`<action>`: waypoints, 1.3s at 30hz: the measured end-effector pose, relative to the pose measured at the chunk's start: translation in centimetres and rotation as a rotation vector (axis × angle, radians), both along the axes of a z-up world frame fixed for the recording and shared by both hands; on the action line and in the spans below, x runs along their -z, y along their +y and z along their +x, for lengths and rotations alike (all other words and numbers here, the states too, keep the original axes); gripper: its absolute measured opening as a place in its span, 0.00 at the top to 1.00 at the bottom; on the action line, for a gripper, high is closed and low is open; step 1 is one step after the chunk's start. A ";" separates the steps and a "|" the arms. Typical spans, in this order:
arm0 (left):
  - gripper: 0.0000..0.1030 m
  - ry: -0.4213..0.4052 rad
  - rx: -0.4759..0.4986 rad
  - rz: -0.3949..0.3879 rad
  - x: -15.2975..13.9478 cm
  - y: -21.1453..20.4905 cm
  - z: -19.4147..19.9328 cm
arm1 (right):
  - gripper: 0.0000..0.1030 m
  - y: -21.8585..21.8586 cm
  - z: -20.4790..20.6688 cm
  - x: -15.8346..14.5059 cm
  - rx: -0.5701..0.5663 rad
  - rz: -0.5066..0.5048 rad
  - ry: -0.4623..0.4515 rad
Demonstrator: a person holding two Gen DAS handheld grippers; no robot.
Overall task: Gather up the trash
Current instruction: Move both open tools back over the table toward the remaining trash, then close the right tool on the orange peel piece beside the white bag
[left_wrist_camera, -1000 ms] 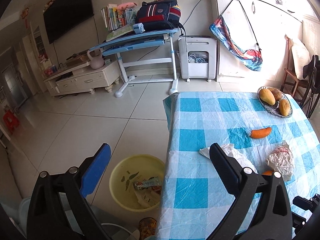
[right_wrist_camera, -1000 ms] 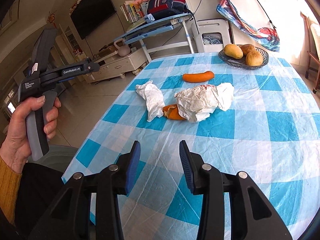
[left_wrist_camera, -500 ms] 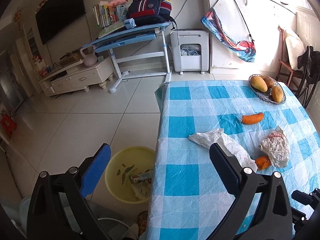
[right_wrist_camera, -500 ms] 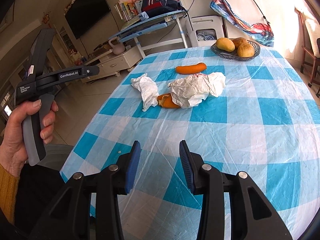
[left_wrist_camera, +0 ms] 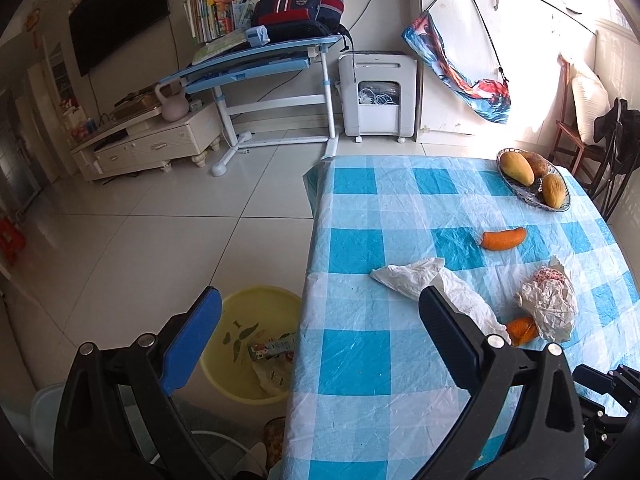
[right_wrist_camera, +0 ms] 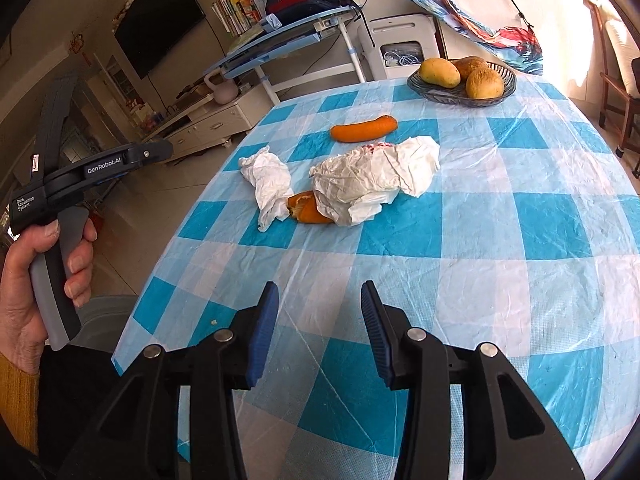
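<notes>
While right gripper (right_wrist_camera: 316,328) fingers open emptily, tissue (right_wrist_camera: 269,184) lies near table (right_wrist_camera: 500,248) edge.

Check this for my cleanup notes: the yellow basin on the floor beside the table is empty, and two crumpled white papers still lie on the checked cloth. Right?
Not quite. The yellow basin is not empty: the left wrist view shows a small carton and wrapper already in it. The rest holds: the crumpled tissue and the larger crumpled paper still lie on the checked cloth.

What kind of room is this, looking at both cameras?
Most likely a home living and dining room: a wall-mounted TV above a low cabinet, a child's study desk stacked with books and a backpack, and a table with a checked cloth holding a fruit bowl.
</notes>
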State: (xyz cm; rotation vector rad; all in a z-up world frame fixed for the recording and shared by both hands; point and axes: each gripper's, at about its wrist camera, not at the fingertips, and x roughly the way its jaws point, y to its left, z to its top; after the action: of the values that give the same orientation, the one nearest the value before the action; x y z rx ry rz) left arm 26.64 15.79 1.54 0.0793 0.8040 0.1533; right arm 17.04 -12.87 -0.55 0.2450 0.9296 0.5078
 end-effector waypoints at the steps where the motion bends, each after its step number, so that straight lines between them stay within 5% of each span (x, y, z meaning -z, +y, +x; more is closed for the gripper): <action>1: 0.07 0.000 0.004 0.002 0.0 -0.2 0.1 | 0.58 0.0 0.5 0.0 -0.003 0.000 0.006; 9: 0.07 0.015 0.028 0.037 0.7 -1.4 0.8 | 0.49 1.2 3.6 0.1 -0.073 -0.008 0.040; 15: 0.07 0.016 0.024 0.035 0.8 -1.3 0.8 | 0.39 1.2 4.8 -2.2 -0.035 0.042 -0.069; 30: 0.07 0.011 0.013 0.021 0.6 -0.7 0.8 | 0.39 6.0 6.7 -0.5 -0.192 -0.110 -0.043; 39: 0.07 0.033 0.005 -0.024 0.9 -0.3 1.5 | 0.41 4.6 2.2 0.4 -0.329 -0.195 -0.037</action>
State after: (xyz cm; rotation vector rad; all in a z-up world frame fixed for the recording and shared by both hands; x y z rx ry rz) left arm 28.17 15.51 0.59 0.0607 0.8384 0.1381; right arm 19.28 -8.31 -0.92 -0.0960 0.9816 0.7160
